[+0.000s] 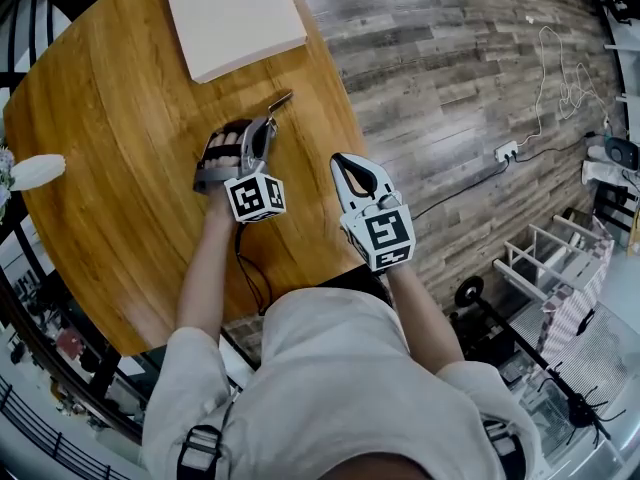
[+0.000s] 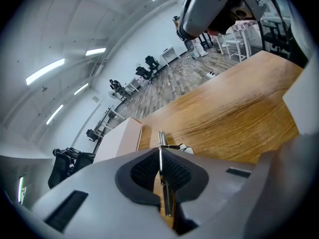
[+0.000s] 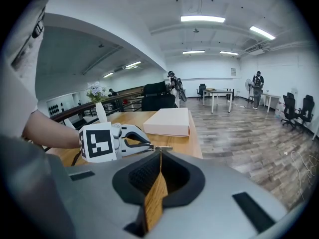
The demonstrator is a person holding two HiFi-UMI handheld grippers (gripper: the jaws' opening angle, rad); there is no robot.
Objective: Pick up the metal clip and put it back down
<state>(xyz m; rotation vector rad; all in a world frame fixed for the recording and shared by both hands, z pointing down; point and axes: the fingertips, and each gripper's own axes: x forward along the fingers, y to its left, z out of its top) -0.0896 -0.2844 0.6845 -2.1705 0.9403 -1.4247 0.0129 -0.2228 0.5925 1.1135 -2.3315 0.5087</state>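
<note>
A rounded wooden tabletop [image 1: 110, 198] is seen above a grey plank floor [image 1: 450, 78]. A flat, pale box [image 1: 235, 18] is laid at the tabletop's far edge. A white vase [image 1: 35, 171] is set near the left rim, well apart from the box.
</note>
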